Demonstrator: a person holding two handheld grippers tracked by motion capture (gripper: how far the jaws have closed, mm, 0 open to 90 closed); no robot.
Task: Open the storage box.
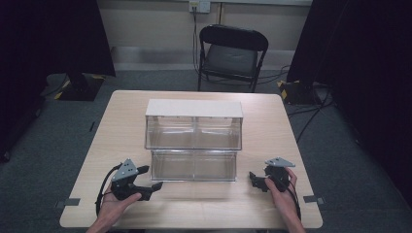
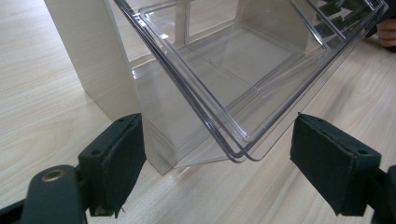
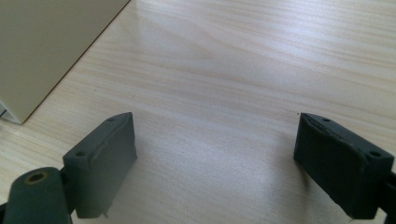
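- The two-tier clear plastic drawer cabinet with a white top panel (image 1: pixel 194 141) stands at the centre of the pale wood-grain table (image 1: pixel 121 126), its transparent fronts facing the person. This placement probably keeps both tiers within reach of either hand.
- The lower clear plastic bin (image 1: pixel 193 166) projects forward of the upper tier. It appears tilted or pulled outward, and it looks empty.
- The left black two-jaw gripper (image 1: pixel 149 177) is held just beside the front left corner of the lower bin. Its jaws stand wide apart, released, with nothing between them.
- In the left gripper view, the bin's rounded, double-walled rim corner (image 2: pixel 243 154) lies between the left gripper's black padded jaws but touches neither. This alignment suggests preparation to grip the rim.
- The cabinet's cream side panel (image 2: pixel 88 56) is flat, matte and opaque. The bin walls are glossy, smooth and rigid, so a firm pad grip is advisable.
- The right black two-jaw gripper (image 1: pixel 257 181) is held near the table's front right, apart from the cabinet. Its jaws are spread, released, over bare table, apparently on standby.
- A black folding chair (image 1: pixel 232 56) stands beyond the table on grey carpet.
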